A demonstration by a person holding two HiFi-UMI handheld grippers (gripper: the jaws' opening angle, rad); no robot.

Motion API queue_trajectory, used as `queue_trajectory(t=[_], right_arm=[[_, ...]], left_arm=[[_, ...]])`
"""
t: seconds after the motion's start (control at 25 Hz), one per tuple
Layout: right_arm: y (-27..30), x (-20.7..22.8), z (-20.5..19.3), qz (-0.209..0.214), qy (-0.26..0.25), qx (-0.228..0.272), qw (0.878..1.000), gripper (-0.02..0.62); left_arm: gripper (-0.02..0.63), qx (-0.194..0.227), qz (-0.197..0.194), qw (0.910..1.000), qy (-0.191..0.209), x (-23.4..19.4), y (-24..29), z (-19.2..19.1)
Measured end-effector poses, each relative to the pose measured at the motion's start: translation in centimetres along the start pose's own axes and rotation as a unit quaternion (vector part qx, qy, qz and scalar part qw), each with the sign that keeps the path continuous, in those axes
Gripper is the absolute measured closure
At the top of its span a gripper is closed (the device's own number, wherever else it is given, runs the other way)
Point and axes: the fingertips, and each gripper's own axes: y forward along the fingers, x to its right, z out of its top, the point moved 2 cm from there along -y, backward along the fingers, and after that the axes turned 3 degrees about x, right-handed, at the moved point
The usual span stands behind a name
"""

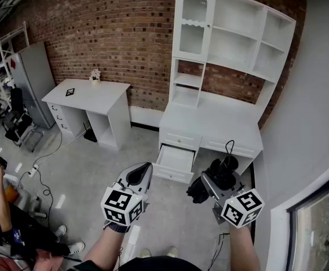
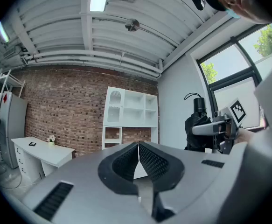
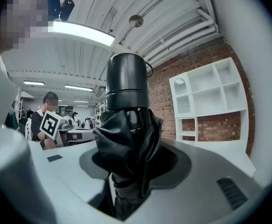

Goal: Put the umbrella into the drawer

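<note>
The right claw (image 3: 129, 168) was clamped on the folded black umbrella (image 3: 126, 125), its jaws held wide apart by the bunched fabric pressed between them. In the right gripper view the umbrella stood upright through the grip, with its smooth round handle cap rising above the jaws and the rest of the canopy dropping below them. From the head view the umbrella hung over the grey floor (image 1: 96, 168), in front of the white counter (image 1: 209, 120) and just right of the drawer (image 1: 174, 161), clear of both. That drawer was the left one under the counter top and stood pulled out toward the person. A thin cord looped up from the handle end. The left claw (image 2: 138, 146) had its ribbed pads (image 2: 154, 161) pressed together with nothing between them, and it was held level beside the right claw, a gap apart, pointing toward the open drawer. A white shelf hutch (image 1: 232, 33) rose from the back of the counter against the brick wall (image 1: 108, 27). Well off to the left stood a second white counter (image 1: 91, 97) carrying a small flower pot (image 1: 95, 76) and a square marker card (image 1: 70, 92).
</note>
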Motion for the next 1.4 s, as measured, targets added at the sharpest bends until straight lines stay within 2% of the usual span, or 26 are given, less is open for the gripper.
queue_trajectory(t=[0.48,0.84,1.04,1.4], right_arm=[[-0.5,0.8,0.0,0.0,-0.006,-0.007,1.0,0.408],[-1.1,2.4,0.0,0.003,0.018,-0.004,1.0,0.407],[-1.2,3.8,0.8,0.01,0.017,0.007,1.0,0.407],[-2.4,6.4,-0.2,0.02,0.01,0.0,1.0,0.407]], left_arm=[[0.595,0.003,0.003,1.0,-0.005,1.1,0.6,0.1],[0.595,-0.005,0.011,0.9999,0.0,2.3,1.2,0.1],[0.595,0.005,0.022,0.9997,0.007,2.5,2.1,0.9],[0.595,-0.007,0.027,0.9996,0.009,4.8,4.0,0.1]])
